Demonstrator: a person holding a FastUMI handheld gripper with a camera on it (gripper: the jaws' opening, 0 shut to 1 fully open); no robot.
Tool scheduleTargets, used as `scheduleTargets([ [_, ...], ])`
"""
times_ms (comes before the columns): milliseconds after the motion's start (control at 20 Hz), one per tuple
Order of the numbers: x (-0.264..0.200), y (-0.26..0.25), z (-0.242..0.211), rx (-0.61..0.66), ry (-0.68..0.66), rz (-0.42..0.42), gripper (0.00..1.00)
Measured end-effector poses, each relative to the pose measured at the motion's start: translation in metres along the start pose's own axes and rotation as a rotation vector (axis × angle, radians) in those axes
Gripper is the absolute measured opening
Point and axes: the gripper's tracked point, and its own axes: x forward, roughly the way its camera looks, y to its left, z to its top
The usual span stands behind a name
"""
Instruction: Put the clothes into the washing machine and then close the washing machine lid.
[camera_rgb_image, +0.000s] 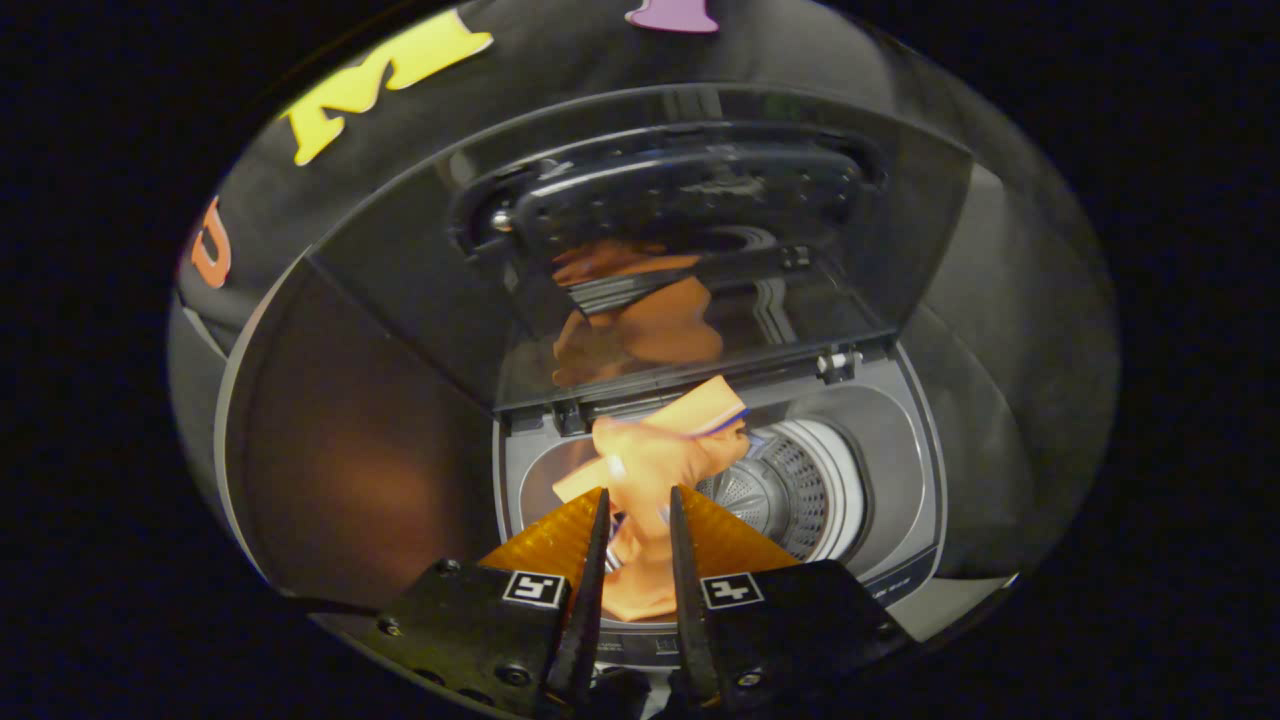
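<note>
Tongs (637, 500) clamping orange garment (660, 455), no legible writing

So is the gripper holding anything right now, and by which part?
Yes: the gripper is shut on the crumpled orange cloth garment, pinching its lower bunched part between both fingers, with the rest above the open washing machine drum.

Soft orange cloth (650, 470), matt and creased, is pinched between the tongs (638, 500), whose fingers (590, 580) are matt black with ribbed amber plastic pads. Behind it, centre right, the drum (790, 490) is shiny perforated metal. The lid (640, 240), upper centre, is glossy dark plastic mirroring the cloth.
</note>
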Motion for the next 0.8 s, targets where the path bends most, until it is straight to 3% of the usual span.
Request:
scheduleTargets([
  [50,0.002,-0.003,0.0,0.02,0.005,-0.004,0.37],
  [100,-0.005,-0.005,-0.002,0.032,0.01,-0.009,0.44],
  [350,-0.033,-0.018,0.007,-0.028,-0.049,-0.072,0.45],
  [800,-0.14,0.028,0.117,-0.262,-0.398,-0.065,0.45],
])
